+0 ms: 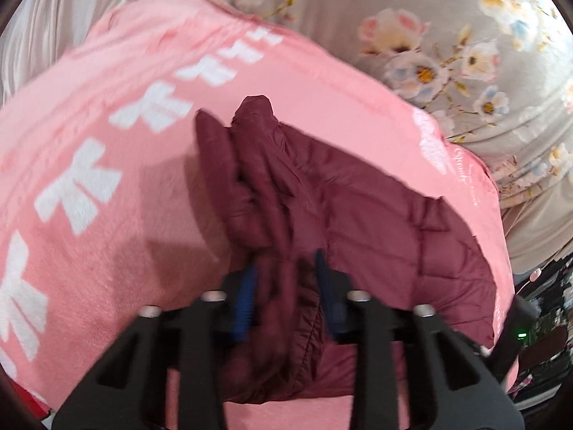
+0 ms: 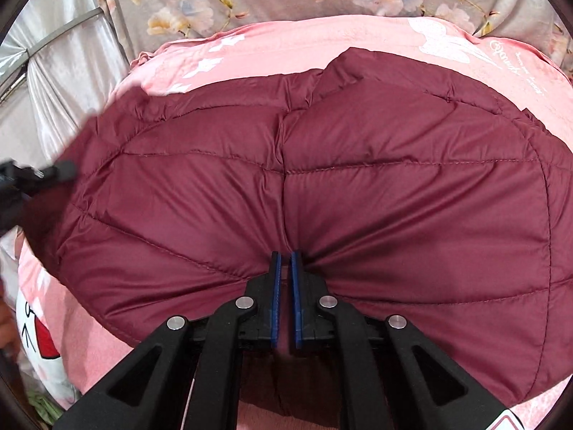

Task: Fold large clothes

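Maroon quilted nylon makes up the single puffer jacket (image 2: 358, 179), the one garment here, which lies on a pink fleece blanket (image 1: 107, 165) printed with a row of white bows. In the right wrist view its padded panel spreads wide, with stitched channels running side to side and a centre seam running away from the camera. In the left wrist view the jacket (image 1: 376, 222) narrows into a bunched, sleeve-like end that points up and away toward the blanket's far edge, so its long axis there runs from the gripper outward; which end is collar or hem cannot be told.

Two grippers work on it. The right gripper (image 2: 285, 261) has its blue pads nearly together, pinching the near edge of the jacket at the centre seam, the fabric puckering toward the pinch. The left gripper (image 1: 286, 279) has its blue pads set wider apart with a thick gathered fold between them; the blur hides whether they press on it.

Beyond the blanket lies one grey floral bedsheet (image 1: 465, 36), with pale drapery (image 2: 64, 82) at the left.
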Demonstrator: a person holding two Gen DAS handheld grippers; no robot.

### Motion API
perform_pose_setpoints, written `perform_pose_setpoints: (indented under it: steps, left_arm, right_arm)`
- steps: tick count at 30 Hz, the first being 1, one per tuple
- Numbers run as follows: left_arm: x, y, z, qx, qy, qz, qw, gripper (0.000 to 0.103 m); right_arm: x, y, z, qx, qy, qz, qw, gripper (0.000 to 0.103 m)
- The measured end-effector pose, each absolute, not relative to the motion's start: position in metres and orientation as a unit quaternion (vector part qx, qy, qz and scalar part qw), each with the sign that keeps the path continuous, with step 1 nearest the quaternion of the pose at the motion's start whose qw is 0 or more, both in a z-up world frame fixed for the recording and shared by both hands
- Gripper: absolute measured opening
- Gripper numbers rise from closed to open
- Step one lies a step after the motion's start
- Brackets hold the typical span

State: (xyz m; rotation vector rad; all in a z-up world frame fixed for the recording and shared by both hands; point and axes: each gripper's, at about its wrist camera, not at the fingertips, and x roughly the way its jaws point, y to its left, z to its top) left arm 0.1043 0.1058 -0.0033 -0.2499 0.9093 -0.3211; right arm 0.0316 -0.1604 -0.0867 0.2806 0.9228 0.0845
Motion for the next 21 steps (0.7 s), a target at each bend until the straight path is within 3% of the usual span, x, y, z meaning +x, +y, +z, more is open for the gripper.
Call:
perform_pose_setpoints:
  steps: [5,9,15,21]
  left_arm:
    - [0.081,0.078,0.044,-0.12,0.386,-0.224,0.887,0.007]
    - [0.061,0.043,0.079,-0.103,0.352,-0.277,0.888,0.006]
    - [0.046,-0.006,0.115,-0.096,0.33,-0.341,0.875,0.006]
    - [0.035,-0.074,0.116,-0.062,0.341,-0.39,0.853,0.006]
  right_arm:
    - [0.027,-0.176,-0.087,0.184,0.436,0.062,0.879,0.004]
    - [-0.001,-0.189,-0.072,0.221,0.419,0.075,0.878,0.01]
    - [-0.042,-0.192,-0.079,0.239,0.426,0.097,0.867,0.011]
    - [-0.035,-0.203,-0.112,0.302,0.429,0.11,0.845,0.0]
